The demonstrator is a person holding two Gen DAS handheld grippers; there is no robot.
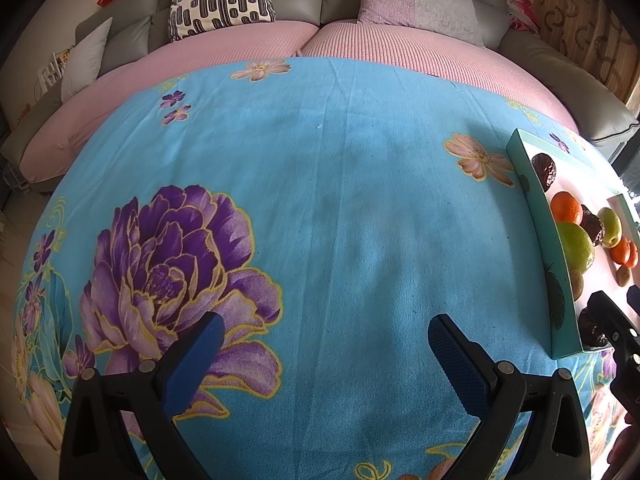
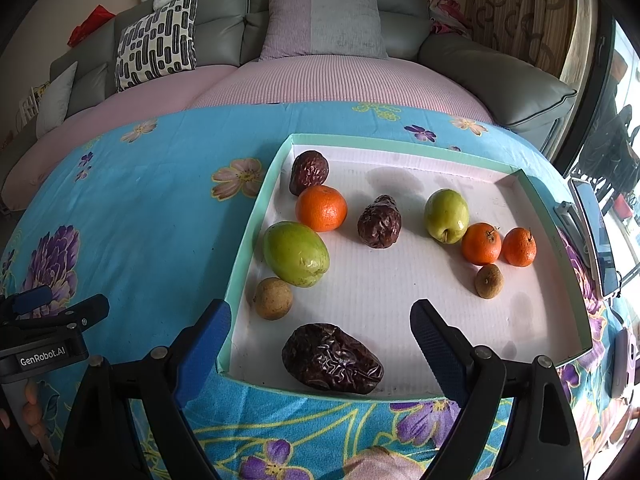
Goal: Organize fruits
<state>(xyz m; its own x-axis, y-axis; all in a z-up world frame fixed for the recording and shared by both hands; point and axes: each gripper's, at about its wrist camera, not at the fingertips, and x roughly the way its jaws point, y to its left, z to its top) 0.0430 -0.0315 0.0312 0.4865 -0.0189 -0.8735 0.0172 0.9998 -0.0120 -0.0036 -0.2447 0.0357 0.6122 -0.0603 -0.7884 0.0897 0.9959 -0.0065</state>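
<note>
Though both hand-held grippers (image 1: 322, 334) (image 2: 320, 320) gape empty, nine fruits loose in the tray (image 2: 256, 216).

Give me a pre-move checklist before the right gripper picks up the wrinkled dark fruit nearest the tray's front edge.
1. Right gripper open, empty: ok.
2. Wrinkled dark fruit between the fingers' line, unobstructed: ok.
3. Small brown fruit apart from it: ok.
4. Tray front wall low enough to clear: cannot tell.
5. Left gripper open over the blue floral cloth, away from the tray: ok.
</note>
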